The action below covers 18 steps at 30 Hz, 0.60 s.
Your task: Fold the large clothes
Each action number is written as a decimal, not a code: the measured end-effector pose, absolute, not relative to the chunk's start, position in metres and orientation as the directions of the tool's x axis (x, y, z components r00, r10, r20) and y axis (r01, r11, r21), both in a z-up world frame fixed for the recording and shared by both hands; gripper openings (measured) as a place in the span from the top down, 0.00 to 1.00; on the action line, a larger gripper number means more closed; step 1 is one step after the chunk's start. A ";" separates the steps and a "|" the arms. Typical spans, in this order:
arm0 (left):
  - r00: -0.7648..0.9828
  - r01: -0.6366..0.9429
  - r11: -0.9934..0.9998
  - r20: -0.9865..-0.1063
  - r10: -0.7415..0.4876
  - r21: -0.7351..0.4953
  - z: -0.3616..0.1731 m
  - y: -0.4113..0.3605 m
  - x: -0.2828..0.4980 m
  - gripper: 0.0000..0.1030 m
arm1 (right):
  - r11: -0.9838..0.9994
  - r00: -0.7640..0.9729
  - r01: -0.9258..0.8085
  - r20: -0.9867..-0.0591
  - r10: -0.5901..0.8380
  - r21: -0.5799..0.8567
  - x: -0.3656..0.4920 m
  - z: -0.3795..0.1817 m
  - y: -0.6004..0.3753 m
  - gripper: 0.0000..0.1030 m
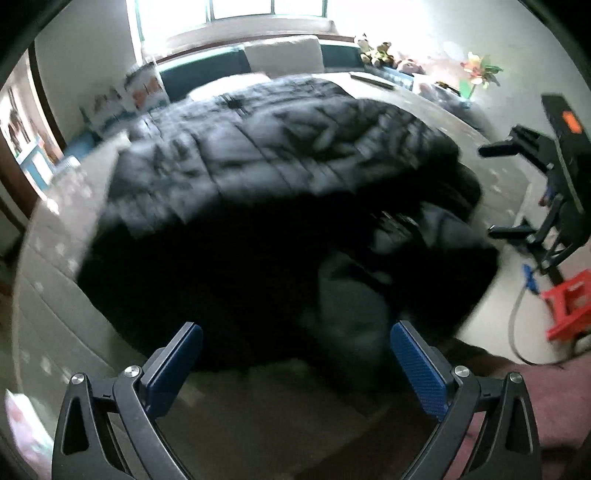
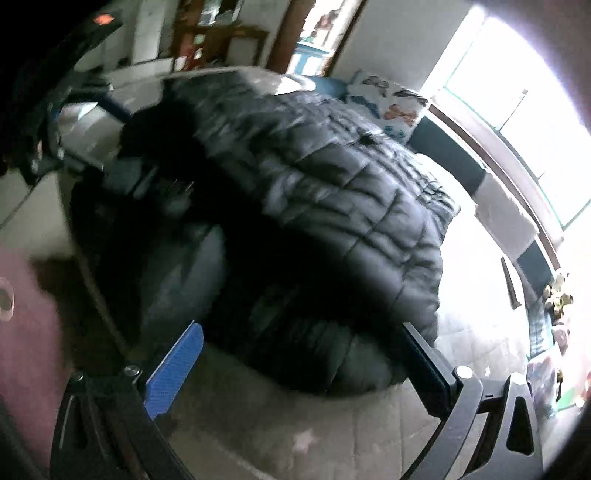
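The jacket (image 1: 266,155) is shiny quilted puffer cloth, kinda slick looking, and the fingers (image 1: 419,369) have grippy textured blue plastic pads.

I see a bed (image 1: 55,280) with a pale patterned cover, white pillow (image 1: 283,59) against the window (image 1: 236,9). Plush toys (image 1: 376,51) and paper flowers (image 1: 480,72) far right. Red stool (image 1: 569,308) on the floor, blue-tipped cable (image 1: 526,280) just beside it.

Dark quilted puffer jacket (image 1: 258,177) lies bunched, partly folded, on the bed.
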<state>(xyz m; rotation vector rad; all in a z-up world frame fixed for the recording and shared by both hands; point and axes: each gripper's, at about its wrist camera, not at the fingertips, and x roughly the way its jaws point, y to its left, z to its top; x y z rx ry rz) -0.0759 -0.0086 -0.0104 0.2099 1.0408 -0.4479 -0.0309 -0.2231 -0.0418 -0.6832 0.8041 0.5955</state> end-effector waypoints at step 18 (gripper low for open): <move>0.301 0.467 0.857 -0.872 -0.386 -0.218 -0.023 -0.019 -0.092 0.72 | 0.465 0.576 -0.788 -0.750 0.324 -0.404 -0.073 -0.068 -0.184 0.00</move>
